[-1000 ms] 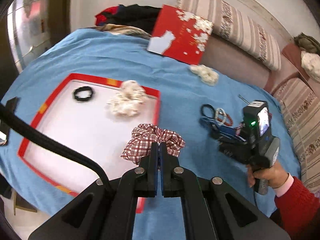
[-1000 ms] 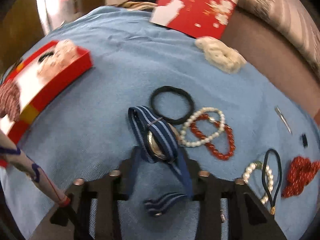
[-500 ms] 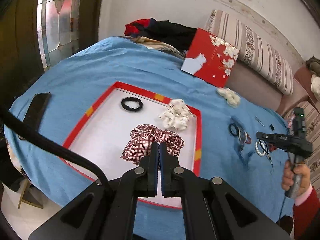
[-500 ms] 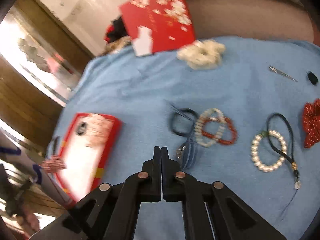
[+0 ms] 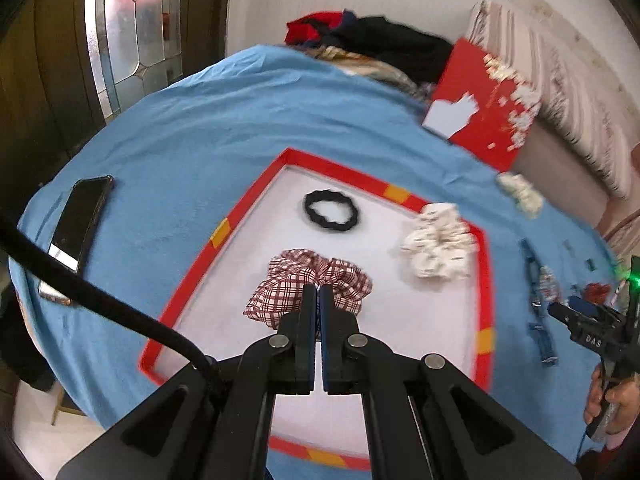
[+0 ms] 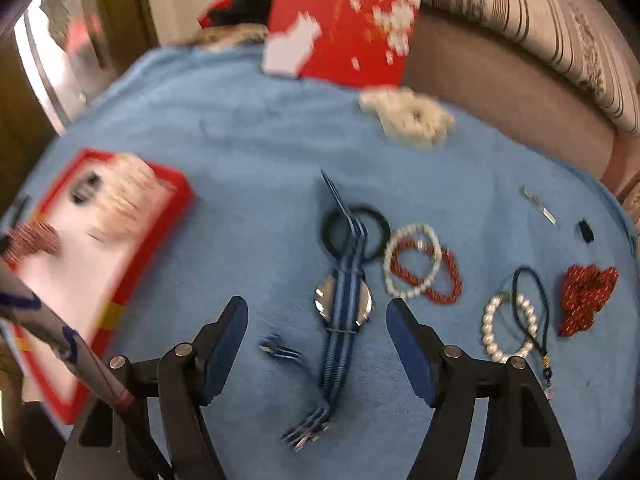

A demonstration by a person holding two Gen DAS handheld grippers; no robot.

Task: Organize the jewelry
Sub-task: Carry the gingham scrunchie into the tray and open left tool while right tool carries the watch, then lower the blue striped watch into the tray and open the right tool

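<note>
The left gripper (image 5: 319,292) pinches a red-and-white plaid fabric scrunchie (image 5: 306,286) above the white-floored, red-rimmed shallow tray (image 5: 200,264), near a black ruffled hair tie (image 5: 331,211) and a cream printed scrunchie (image 5: 440,246). The right gripper (image 6: 316,312), jaws spread wide, straddles a blue-striped fabric-strap watch (image 6: 344,300) lying flat on the blue cloth (image 6: 248,152). Beside the watch lie a black elastic ring (image 6: 378,228) under its strap, a white pearl bracelet (image 6: 412,260) and a red bead bracelet (image 6: 440,276).

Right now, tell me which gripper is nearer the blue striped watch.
Right. The right gripper is open with the blue striped watch between its fingers. The left gripper is off over the red tray, shut on the plaid scrunchie.
</note>
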